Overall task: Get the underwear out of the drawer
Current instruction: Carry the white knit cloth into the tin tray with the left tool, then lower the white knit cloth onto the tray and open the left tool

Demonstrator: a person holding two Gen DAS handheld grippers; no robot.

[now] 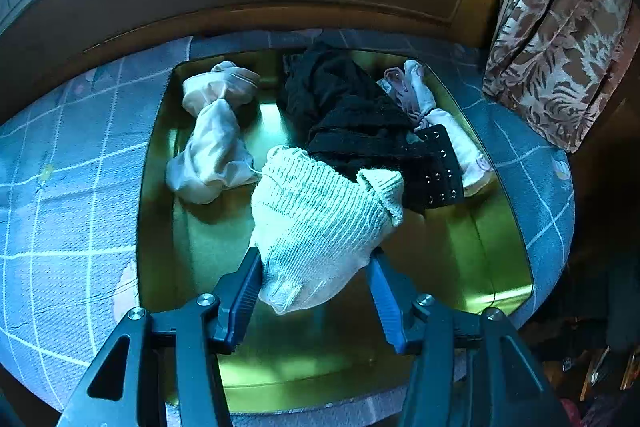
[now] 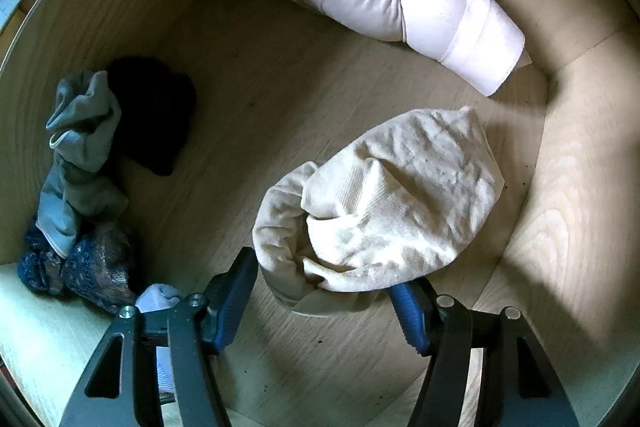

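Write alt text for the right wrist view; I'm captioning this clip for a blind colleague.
The right tool, open, straddles a crumpled cream garment lying in a pale wooden drawer. A rolled white garment lies further back, and grey, black and dark blue lace pieces are heaped at the left.

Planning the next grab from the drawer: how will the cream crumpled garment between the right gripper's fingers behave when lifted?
The cream garment looks floppy: it lies creased and folded, so it will probably droop and unfold. It seems thin, likely light. The open right gripper straddles only its near edge, so the rest may trail.
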